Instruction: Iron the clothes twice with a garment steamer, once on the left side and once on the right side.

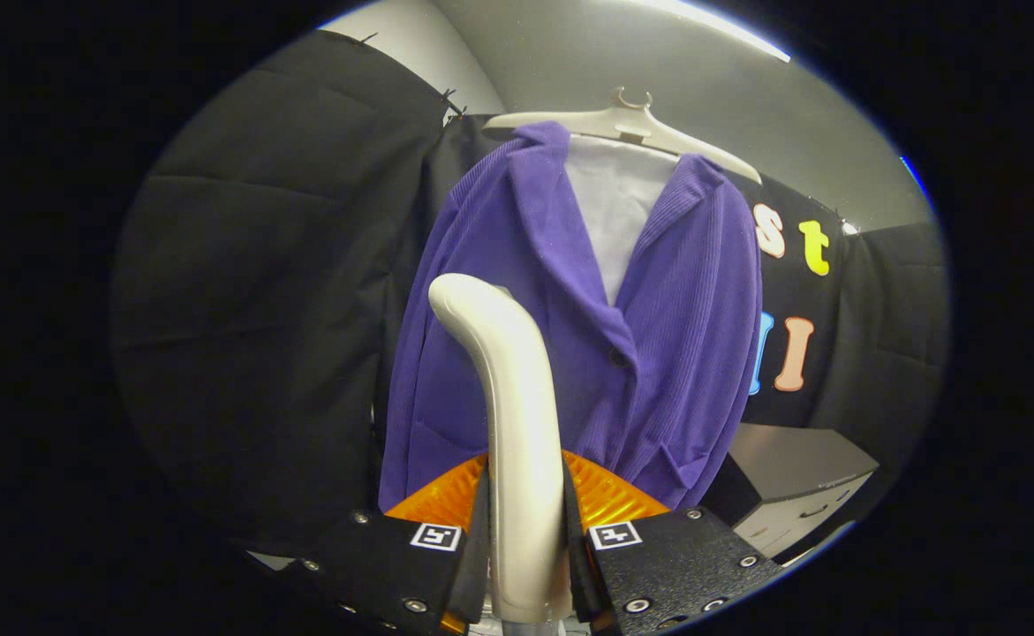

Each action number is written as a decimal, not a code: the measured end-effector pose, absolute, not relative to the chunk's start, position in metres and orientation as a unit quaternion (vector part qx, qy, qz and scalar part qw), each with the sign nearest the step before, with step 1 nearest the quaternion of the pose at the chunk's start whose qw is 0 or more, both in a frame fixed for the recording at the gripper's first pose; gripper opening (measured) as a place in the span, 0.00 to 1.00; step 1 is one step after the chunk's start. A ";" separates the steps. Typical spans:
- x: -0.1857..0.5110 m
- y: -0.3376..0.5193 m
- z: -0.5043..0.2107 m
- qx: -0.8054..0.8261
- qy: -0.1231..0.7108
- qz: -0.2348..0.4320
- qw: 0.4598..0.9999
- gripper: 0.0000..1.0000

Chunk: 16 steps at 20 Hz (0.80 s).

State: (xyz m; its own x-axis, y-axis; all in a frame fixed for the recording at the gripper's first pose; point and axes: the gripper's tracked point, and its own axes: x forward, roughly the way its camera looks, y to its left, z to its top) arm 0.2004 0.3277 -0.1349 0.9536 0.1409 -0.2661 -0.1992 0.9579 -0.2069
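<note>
A purple corduroy jacket [658, 353] hangs on a pale plastic hanger [631, 128] in front of the black cloth wall, with a white lining [618, 212] showing at its open collar. My gripper [525, 539] is shut on the cream handle of the garment steamer [508, 397], which rises between the fingers and curves up and left. The steamer's orange ribbed body [609, 499] shows just behind the fingers. The handle covers the lower left front of the jacket. The steamer's head is hidden.
A grey cabinet [790, 486] with drawers stands low to the right of the jacket. Black quilted cloth [260, 309] forms the wall to the left and behind the jacket. A pale ceiling with a light strip is above.
</note>
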 end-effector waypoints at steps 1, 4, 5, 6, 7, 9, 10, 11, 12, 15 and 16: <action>0.198 0.327 -0.138 -0.125 0.126 0.085 0.980 0.38; 0.198 0.326 -0.153 -0.126 0.147 0.092 0.977 0.38; 0.198 0.323 -0.160 -0.128 0.153 0.091 0.976 0.38; 0.198 0.322 -0.166 -0.129 0.161 0.091 0.974 0.38; 0.194 0.321 -0.175 -0.128 0.170 0.094 0.973 0.38; 0.186 0.320 -0.190 -0.134 0.185 0.099 0.968 0.38; 0.183 0.317 -0.195 -0.138 0.190 0.100 0.967 0.38; 0.180 0.317 -0.201 -0.140 0.193 0.101 0.966 0.38; 0.177 0.316 -0.208 -0.141 0.199 0.103 0.964 0.38; 0.170 0.316 -0.226 -0.142 0.216 0.106 0.960 0.38; 0.166 0.315 -0.232 -0.144 0.223 0.106 0.958 0.38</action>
